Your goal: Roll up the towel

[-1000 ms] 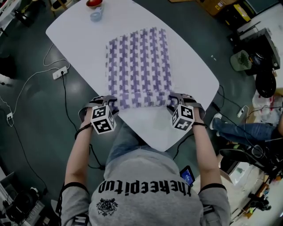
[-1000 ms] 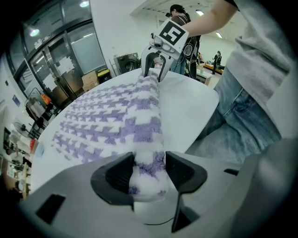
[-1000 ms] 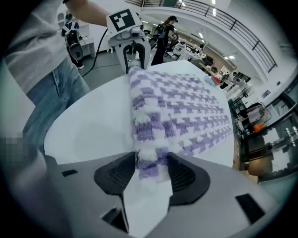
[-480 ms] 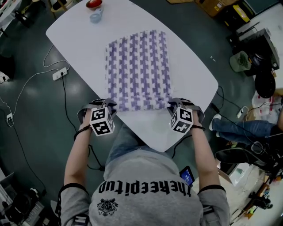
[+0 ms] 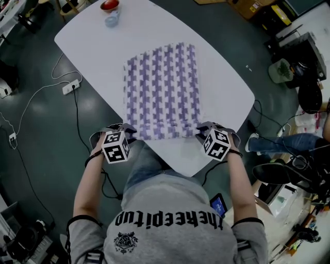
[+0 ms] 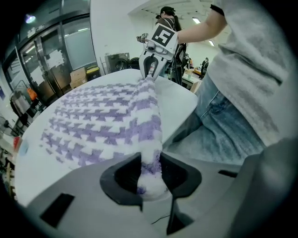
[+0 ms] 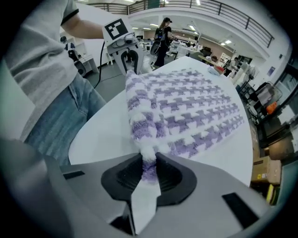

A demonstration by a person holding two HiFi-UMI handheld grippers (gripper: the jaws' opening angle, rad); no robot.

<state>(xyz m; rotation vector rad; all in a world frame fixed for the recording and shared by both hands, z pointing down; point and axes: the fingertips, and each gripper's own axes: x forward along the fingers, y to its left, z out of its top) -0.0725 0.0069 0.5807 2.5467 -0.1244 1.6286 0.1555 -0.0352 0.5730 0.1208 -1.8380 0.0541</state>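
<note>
The purple and white towel (image 5: pixel 162 87) lies spread out on the white surface (image 5: pixel 98 36). The left gripper (image 6: pixel 150 174) has just closed and now pinches the towel's near left corner. The right gripper (image 7: pixel 148 169) has just closed too and pinches the near right corner. The near edge is bunched up between the 2 grippers. A red thing (image 5: pixel 109 4) sits at the far corner, well apart from the towel.
</note>
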